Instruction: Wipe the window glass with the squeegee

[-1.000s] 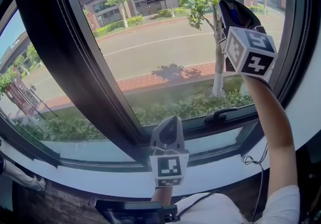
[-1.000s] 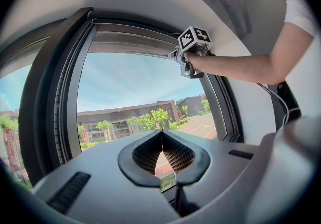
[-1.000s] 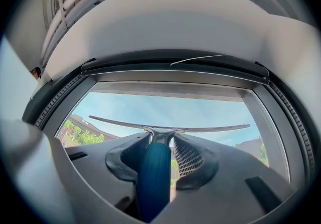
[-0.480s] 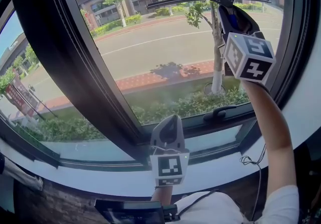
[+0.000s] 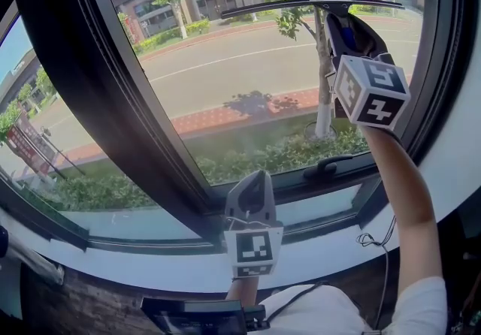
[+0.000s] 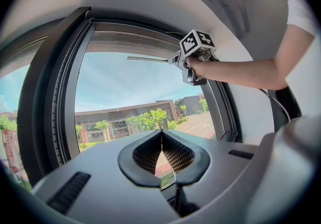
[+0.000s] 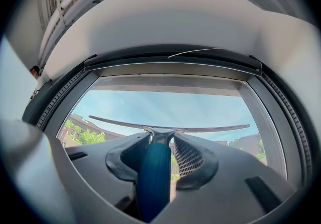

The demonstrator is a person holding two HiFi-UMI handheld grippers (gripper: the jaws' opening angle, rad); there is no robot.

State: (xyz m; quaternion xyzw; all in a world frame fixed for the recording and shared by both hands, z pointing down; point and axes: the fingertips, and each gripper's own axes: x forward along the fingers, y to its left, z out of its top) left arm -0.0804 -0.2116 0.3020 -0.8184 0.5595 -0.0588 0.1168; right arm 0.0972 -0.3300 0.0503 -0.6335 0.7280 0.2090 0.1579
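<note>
The squeegee has a long thin blade (image 5: 312, 4) and a blue handle (image 5: 343, 31). Its blade lies level against the upper part of the window glass (image 5: 248, 78). My right gripper (image 5: 347, 29) is raised at the upper right, shut on the blue handle (image 7: 153, 178), with the blade (image 7: 170, 128) spanning the pane ahead. My left gripper (image 5: 252, 194) sits low at the centre by the bottom frame, shut with nothing in it; its tips (image 6: 161, 132) meet. The left gripper view shows the right gripper (image 6: 181, 60) and the blade (image 6: 148, 59) high on the glass.
A thick dark mullion (image 5: 113, 101) divides this pane from the one on the left. A black window handle (image 5: 331, 168) sits on the lower frame under the right arm. A thin cable (image 5: 379, 251) hangs by the white sill (image 5: 150, 270).
The right gripper and squeegee blade have slid a little way down the glass. The left gripper has stayed where it was.
</note>
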